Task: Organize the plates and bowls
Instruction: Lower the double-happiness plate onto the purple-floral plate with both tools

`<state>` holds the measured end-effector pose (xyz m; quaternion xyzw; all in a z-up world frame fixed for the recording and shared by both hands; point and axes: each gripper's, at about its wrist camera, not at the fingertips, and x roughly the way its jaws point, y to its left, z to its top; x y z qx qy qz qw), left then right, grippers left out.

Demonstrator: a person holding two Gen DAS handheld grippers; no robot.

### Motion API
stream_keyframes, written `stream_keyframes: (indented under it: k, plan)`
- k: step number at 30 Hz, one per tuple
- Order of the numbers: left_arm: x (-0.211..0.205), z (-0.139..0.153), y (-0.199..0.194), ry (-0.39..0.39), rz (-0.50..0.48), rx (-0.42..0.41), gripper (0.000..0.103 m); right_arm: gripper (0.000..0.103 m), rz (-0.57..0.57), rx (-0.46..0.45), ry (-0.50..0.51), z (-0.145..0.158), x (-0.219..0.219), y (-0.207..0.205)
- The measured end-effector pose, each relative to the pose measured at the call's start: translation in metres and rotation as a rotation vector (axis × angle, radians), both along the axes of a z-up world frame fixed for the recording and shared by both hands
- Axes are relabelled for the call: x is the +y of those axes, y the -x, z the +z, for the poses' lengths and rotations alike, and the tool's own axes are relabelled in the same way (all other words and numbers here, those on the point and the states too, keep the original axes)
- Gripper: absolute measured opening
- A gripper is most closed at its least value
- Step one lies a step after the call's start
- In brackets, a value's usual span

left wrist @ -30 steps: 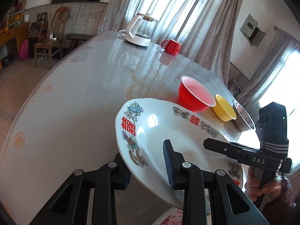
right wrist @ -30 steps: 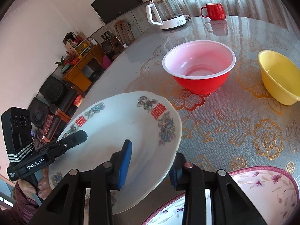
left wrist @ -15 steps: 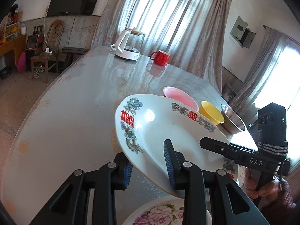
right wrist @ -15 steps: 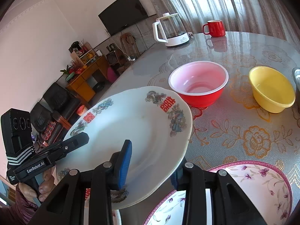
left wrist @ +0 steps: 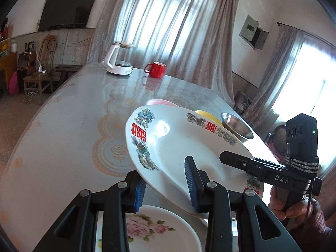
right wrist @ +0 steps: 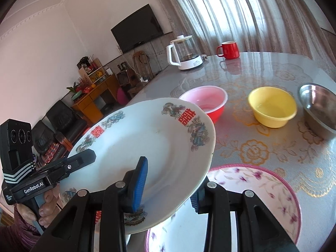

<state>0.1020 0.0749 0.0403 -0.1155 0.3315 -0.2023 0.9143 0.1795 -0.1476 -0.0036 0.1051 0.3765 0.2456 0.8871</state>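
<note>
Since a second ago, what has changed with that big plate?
Both grippers, left and right, have lifted the white plate higher off the table, clear above the two flowered plates below. The left gripper's jaws are opening slightly, with the rim between them. The bowls, mug and kettle stayed put.

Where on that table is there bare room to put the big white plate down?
The widest bare stretch of table lies left of the held plate, running back to the kettle and red mug. It is crowded on the right, where the pink bowl, yellow bowl and steel bowl stand in a row, and near the flowered plates.
</note>
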Motion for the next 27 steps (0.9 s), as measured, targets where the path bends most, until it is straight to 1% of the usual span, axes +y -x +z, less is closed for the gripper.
stream_keyframes:
  k: [3,6,14,18,25,27]
  plan:
    - [-0.016,-0.002,0.009,0.004,-0.034,0.007,0.035,0.036,-0.028,-0.003,0.004,0.003,-0.016,0.016]
    - [-0.032,-0.006,0.015,0.011,-0.075,0.025,0.037,0.036,-0.058,0.013,0.006,0.004,-0.033,0.029]
    - [-0.07,-0.024,0.026,0.004,-0.16,0.09,0.037,0.036,-0.132,0.082,0.033,-0.013,-0.075,0.06]
    - [-0.088,-0.033,0.028,-0.009,-0.191,0.132,0.038,0.036,-0.17,0.119,0.043,-0.024,-0.09,0.066]
    - [-0.098,-0.05,0.026,-0.018,-0.213,0.2,0.04,0.037,-0.211,0.168,0.061,-0.036,-0.105,0.069]
    - [-0.099,-0.052,0.028,-0.026,-0.214,0.194,0.039,0.037,-0.208,0.182,0.063,-0.038,-0.106,0.071]
